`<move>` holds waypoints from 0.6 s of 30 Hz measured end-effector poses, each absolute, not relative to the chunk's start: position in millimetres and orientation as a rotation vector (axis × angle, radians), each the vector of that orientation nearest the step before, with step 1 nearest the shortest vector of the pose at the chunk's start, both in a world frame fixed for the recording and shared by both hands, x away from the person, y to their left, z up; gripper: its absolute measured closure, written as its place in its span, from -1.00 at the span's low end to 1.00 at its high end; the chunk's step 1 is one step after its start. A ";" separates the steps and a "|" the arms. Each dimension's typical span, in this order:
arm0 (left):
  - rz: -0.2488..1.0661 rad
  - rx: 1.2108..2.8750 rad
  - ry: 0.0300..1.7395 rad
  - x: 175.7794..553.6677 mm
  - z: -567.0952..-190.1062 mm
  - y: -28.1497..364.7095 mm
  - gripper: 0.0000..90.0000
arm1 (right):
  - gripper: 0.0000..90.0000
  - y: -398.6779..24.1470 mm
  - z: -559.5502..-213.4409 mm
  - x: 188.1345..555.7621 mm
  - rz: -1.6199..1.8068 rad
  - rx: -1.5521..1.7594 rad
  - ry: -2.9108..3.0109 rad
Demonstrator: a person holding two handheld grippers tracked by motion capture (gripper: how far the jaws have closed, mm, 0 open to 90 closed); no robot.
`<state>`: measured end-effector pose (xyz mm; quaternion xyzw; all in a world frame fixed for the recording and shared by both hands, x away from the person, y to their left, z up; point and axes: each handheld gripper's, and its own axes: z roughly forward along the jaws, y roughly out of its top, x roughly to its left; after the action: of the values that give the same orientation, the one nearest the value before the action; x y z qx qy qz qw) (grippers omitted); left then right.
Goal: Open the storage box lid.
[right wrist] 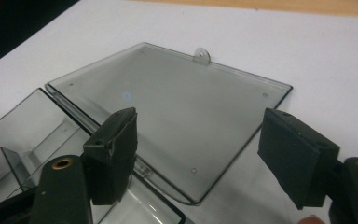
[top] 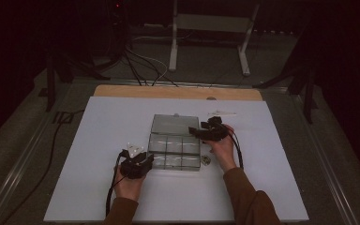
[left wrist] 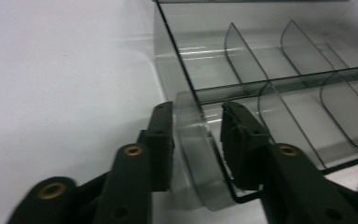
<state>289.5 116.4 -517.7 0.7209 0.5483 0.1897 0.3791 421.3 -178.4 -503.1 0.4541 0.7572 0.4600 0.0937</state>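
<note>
Organizer box point(top: 174, 149), clear plastic with dividers, sits mid-tabletop, lid point(right wrist: 168, 109) swung fully open and lying flat toward the far edge. Left tool point(left wrist: 196, 135) straddles the box's near-left corner wall, jaws narrow, pads not visibly pressing. Right tool point(right wrist: 198, 149) hovers wide open over the lid's hinge side, gripping nothing. To do this well: steady the base by that corner, keep the right tool clear of the hinge. Both hands low, forearms entering from the near edge.
</note>
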 end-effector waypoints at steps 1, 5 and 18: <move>0.494 1.841 1.402 289.5 -517.8 116.9 0.41 | -0.40 -178.4 -502.1 420.5 1.367 1.334 2.245; 0.514 1.843 1.387 288.9 -517.1 118.5 0.28 | -0.46 -177.6 -497.7 417.7 1.394 1.296 2.225; 0.542 1.764 1.257 282.8 -494.5 130.0 -0.52 | -0.68 -178.8 -488.6 412.0 1.457 1.309 2.196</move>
<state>282.8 130.0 -494.5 0.7100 0.5057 0.2181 0.4389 412.0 -178.8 -488.6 0.4426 0.7426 0.4926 0.0995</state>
